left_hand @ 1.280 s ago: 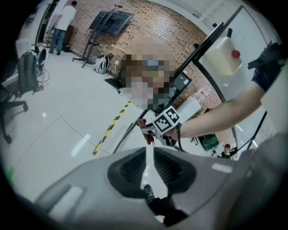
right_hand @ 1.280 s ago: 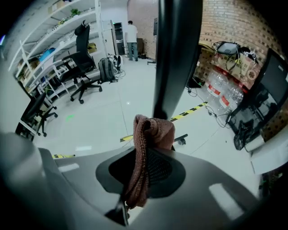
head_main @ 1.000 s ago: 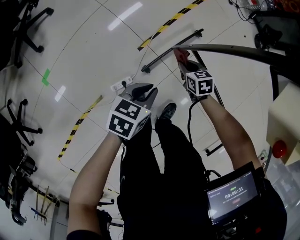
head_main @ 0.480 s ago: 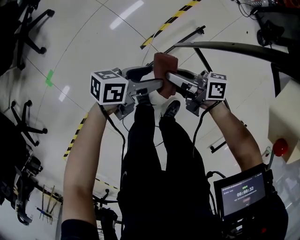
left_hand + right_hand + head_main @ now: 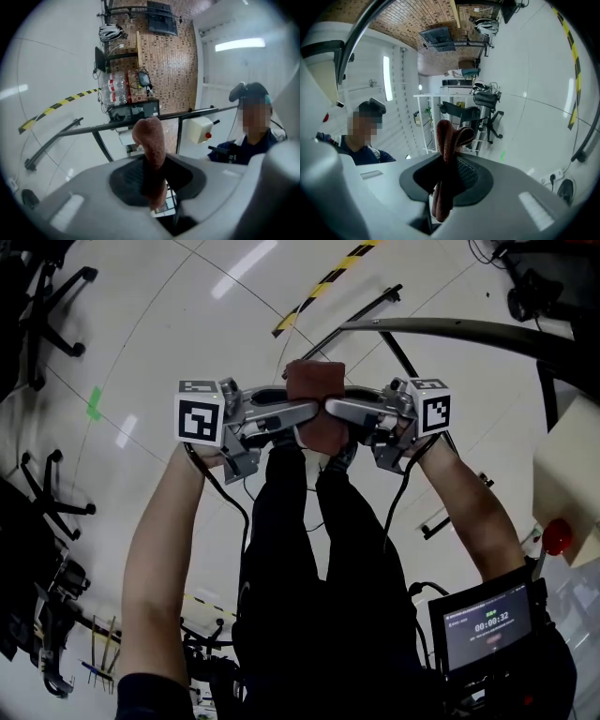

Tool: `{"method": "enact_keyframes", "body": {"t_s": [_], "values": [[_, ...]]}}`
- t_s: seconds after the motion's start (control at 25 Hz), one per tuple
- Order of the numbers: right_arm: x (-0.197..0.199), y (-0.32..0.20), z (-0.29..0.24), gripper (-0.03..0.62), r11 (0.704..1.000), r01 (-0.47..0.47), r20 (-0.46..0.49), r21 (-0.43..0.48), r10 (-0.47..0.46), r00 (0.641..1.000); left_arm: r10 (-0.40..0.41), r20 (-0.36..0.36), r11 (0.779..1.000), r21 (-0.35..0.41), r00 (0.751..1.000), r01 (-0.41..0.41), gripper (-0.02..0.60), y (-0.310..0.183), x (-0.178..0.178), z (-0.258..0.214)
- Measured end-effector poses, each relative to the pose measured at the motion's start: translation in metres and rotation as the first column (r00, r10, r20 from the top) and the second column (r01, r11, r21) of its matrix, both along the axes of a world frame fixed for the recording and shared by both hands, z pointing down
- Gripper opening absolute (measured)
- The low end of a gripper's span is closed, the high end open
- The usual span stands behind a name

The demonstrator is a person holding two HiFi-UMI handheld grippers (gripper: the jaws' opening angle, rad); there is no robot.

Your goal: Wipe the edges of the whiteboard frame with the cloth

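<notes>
Cloth (image 5: 314, 381), reddish-brown and bunched, is held in the air above the floor (image 5: 169, 324). Left gripper (image 5: 307, 414) and right gripper (image 5: 336, 409) face each other, each with jaws clamped on it.

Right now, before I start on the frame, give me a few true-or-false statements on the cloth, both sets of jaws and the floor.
1. The left gripper and the right gripper both have their jaws shut on the cloth. True.
2. The cloth is blue. False: it is reddish-brown.
3. The cloth lies flat on the floor. False: it is held up in the air between the two grippers, bunched in each one's jaws.
4. Black-and-yellow tape runs across the floor. True.
</notes>
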State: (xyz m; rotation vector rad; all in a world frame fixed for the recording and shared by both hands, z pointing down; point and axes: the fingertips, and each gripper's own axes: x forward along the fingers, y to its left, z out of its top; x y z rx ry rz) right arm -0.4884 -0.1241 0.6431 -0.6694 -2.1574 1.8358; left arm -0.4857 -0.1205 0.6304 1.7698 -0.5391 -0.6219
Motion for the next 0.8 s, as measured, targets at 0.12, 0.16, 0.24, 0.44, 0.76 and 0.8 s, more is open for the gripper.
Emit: {"method": "enact_keyframes", "body": {"t_s": [0.12,0.16,0.24,0.44,0.76,0.8], "values": [[0.005,-0.01,0.01,0.057,0.996,-0.038,-0.047,0.078,0.042,0.998,0.007,0.08,0.999,-0.038,0.997,-0.004,0.073,-0.008,0.004,0.011],[0.006,-0.012,0.014,0.059,0.993,-0.046,-0.06,0.106,0.053,0.997,0.014,0.096,0.999,-0.046,0.995,-0.01,0.071,-0.01,0.005,0.014],[0.008,-0.015,0.02,0.088,0.987,-0.064,-0.084,0.144,0.077,0.993,0.017,0.102,0.999,-0.053,0.995,-0.012,0.069,-0.013,0.004,0.018],[0.029,-0.041,0.052,0.146,0.948,-0.095,-0.217,0.304,0.166,0.962,-0.089,0.144,0.989,-0.105,0.985,0.105,0.069,-0.034,-0.024,0.049],[0.071,-0.028,0.076,0.091,0.913,-0.021,-0.338,0.408,0.172,0.925,0.044,0.431,0.975,-0.216,0.901,0.056,0.069,-0.092,-0.018,0.125],[0.072,-0.022,0.077,0.089,0.911,-0.017,-0.343,0.412,0.172,0.923,0.075,0.45,0.974,-0.223,0.89,0.03,0.069,-0.098,-0.013,0.131]]}}
